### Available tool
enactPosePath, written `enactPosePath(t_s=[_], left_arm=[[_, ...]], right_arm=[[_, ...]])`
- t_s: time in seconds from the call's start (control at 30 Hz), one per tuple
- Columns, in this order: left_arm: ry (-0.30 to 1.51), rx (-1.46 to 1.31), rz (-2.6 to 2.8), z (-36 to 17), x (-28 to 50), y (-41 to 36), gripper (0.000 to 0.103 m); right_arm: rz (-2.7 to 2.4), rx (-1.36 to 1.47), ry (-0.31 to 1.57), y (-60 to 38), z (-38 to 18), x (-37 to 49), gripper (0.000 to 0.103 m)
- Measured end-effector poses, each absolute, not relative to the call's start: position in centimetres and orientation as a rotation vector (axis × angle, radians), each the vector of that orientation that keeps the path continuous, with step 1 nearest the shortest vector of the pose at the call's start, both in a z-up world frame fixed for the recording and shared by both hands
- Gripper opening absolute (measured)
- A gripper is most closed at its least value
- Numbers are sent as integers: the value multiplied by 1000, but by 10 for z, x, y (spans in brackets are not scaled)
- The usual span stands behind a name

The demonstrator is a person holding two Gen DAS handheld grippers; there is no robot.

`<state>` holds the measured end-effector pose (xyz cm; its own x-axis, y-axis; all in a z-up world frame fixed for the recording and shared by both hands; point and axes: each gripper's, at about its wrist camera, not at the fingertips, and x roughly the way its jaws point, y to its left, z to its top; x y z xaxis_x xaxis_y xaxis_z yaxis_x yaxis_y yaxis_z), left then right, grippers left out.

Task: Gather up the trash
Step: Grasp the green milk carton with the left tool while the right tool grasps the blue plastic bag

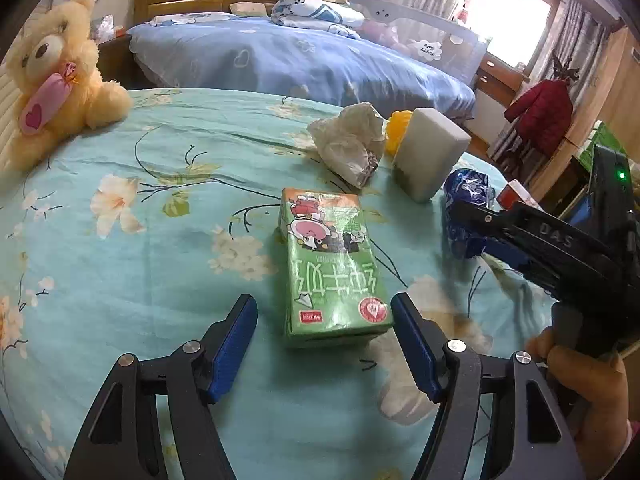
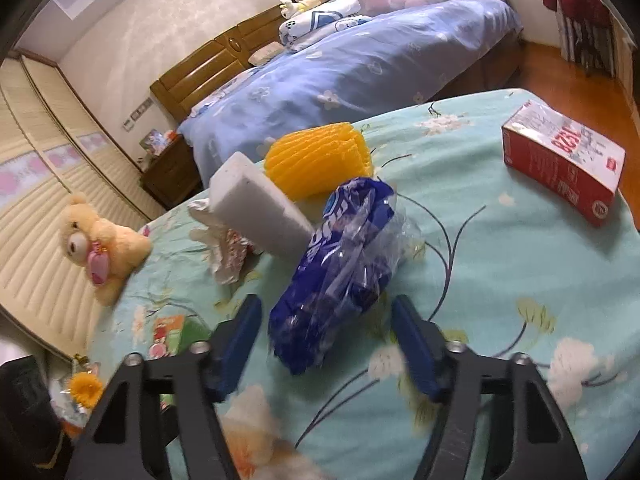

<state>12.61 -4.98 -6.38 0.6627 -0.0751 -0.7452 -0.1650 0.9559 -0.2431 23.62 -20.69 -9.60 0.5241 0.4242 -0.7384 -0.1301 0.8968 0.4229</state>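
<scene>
The green carton [image 1: 334, 268] serves as the landmark: it lies flat on the floral bedsheet [image 1: 160, 240], its near end between the pads of the left claw [image 1: 324, 344], which stands wide with a visible gap on both sides and holds nothing. The carton reads as light, thin-walled cardboard, probably empty and easily crushed; grip across its two long side faces near the middle, with moderate force. Right of the carton lies the blue plastic wrapper [image 2: 340, 272], bracketed by the right claw [image 2: 326, 344], whose pads sit partly open on either side without pressing the film, so nothing is held. The wrapper is soft, slick and crinkly (it will collapse and may slip), so close fully on its bunched centre. Beyond the carton sit a crumpled paper wad [image 1: 350, 144], a white foam block [image 1: 430, 152] and a yellow foam net [image 2: 318, 160], all light and compressible. Further right of the wrapper lies a red carton [image 2: 564, 164], stiff like the green one. Limitations: no bin or bag for collection is visible in either view; the wrist views are blurred near the lower edge; the contents of both cartons cannot be determined; the paper wad is partly hidden behind the foam block in the right wrist view.
</scene>
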Motion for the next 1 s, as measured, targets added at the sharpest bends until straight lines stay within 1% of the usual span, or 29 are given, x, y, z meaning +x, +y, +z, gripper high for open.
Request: enactPosePath(t_s=[0.03, 0.1, 0.13, 0.47, 0.77, 1.0], left_arm=[[851, -295, 58, -64, 128, -51, 67], [859, -280, 65, -66, 132, -54, 63], [860, -280, 56, -66, 134, -55, 51], [816, -251, -7, -59, 125, -73, 51], [807, -206, -114, -51, 115, -119, 51], [818, -149, -188, -49, 119, -155, 51]], right_arm=[[343, 342, 971, -208, -97, 236, 46], [352, 345, 967, -211, -96, 233, 44], [360, 347, 964, -215, -95, 229, 43], [383, 351, 937, -250, -81, 183, 40], [354, 362, 893, -294, -64, 146, 40], [293, 388, 884, -332, -64, 129, 40]])
